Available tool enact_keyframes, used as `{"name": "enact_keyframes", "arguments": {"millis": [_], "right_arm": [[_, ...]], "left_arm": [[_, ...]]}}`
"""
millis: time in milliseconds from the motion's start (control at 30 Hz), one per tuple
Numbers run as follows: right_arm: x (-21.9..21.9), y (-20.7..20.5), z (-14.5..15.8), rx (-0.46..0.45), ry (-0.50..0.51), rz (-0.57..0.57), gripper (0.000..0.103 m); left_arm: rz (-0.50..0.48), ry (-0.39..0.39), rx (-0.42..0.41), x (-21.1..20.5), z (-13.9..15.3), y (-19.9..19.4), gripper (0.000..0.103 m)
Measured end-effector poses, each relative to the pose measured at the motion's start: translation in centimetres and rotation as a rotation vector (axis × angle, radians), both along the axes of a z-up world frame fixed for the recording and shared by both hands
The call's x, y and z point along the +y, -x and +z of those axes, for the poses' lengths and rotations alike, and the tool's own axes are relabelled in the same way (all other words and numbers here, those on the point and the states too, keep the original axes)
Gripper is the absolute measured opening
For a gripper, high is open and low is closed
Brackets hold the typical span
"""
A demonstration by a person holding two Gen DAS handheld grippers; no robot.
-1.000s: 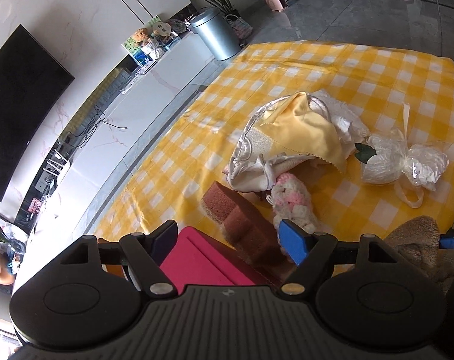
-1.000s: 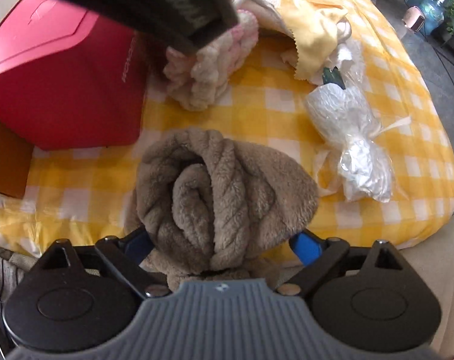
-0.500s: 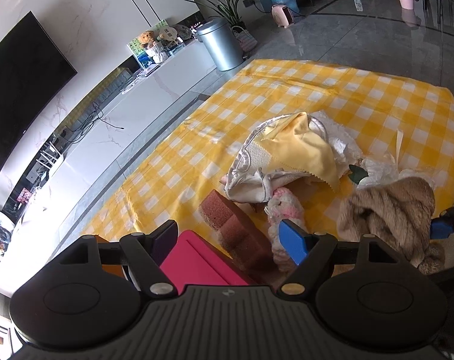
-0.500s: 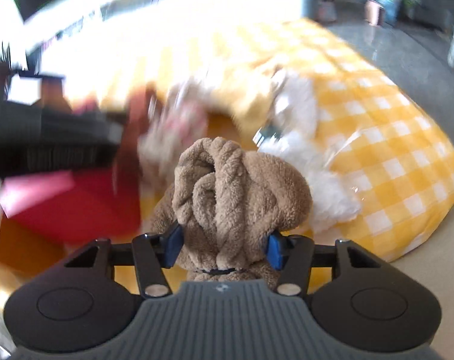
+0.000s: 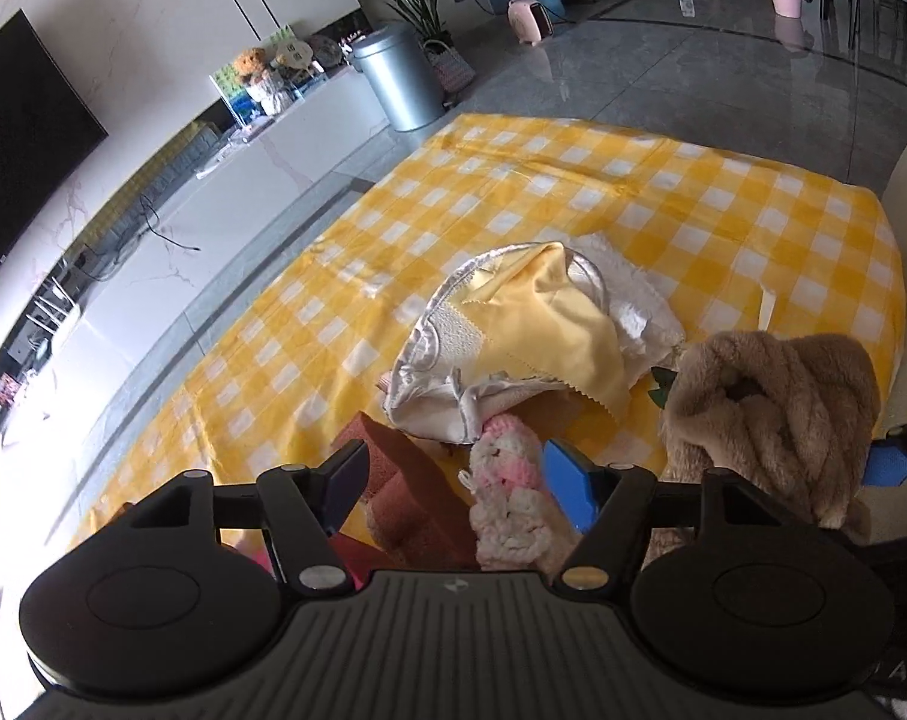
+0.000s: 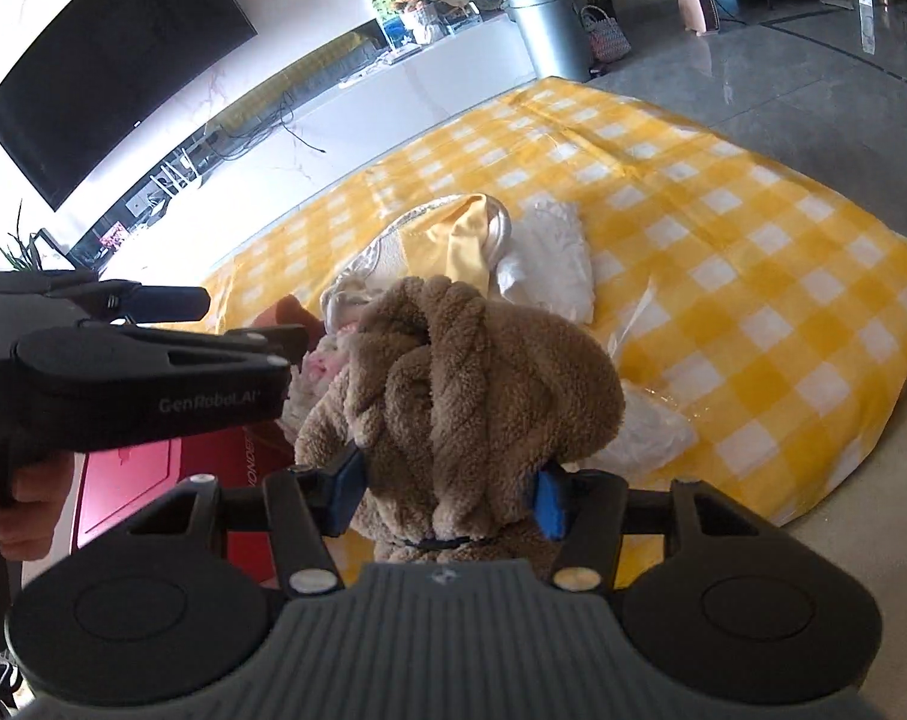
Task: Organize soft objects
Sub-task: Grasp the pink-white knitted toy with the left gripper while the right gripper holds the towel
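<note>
My right gripper [image 6: 447,486] is shut on a rolled brown fleece bundle [image 6: 471,372], held up off the yellow checked cloth [image 6: 723,252]. From the left wrist view that bundle [image 5: 771,408] hangs at the right. My left gripper [image 5: 453,483] hovers low over a pink-and-white knitted piece [image 5: 507,486] and a brown sponge block [image 5: 405,480]. Its jaws are closing with both things between them, and the pads are not pressing. Behind lies a pile of yellow and cream cloths [image 5: 531,330].
A red box [image 6: 129,480] sits at the near left under the left gripper [image 6: 252,324], which a hand [image 6: 15,504] holds. A white plastic-wrapped bundle [image 6: 651,426] and a white folded cloth [image 6: 549,258] lie to the right. Far off stands a metal bin [image 5: 402,84].
The right gripper closed on the fleece bundle, lifted it off the cloth and rolled upright. The left gripper's jaws narrowed a little and it tipped slightly upward.
</note>
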State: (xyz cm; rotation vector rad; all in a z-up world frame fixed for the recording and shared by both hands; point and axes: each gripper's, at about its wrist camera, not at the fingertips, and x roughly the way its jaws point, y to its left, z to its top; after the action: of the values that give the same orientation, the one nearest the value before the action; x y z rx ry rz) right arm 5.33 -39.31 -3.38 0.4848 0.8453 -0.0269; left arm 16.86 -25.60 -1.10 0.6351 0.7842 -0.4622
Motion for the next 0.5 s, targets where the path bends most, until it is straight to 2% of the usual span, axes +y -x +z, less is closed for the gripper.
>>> {"name": "enact_keyframes", "arguments": {"millis": [167,233,367,500], "right_arm": [[-0.3,-0.5,-1.0,0.035,-0.022,-0.008,0.053],[-0.3,-0.5,-1.1,0.033,-0.027,-0.002,0.053],[-0.2,-0.6,-1.4,0.041,-0.021,0.010,0.052],[0.2,-1.1,-1.9,0.068,0.035,0.016,0.051]], "left_arm": [[0.067,0.016,0.110,-0.7,-0.9,-2.8,0.066],[0.084,0.025,0.143,-1.1,-1.5,-3.5,0.065],[0.096,-0.046,0.186,-2.3,-3.2,-4.5,0.064],[0.074,-0.110,0.236,-3.4,-4.9,-5.0,0.064]]}}
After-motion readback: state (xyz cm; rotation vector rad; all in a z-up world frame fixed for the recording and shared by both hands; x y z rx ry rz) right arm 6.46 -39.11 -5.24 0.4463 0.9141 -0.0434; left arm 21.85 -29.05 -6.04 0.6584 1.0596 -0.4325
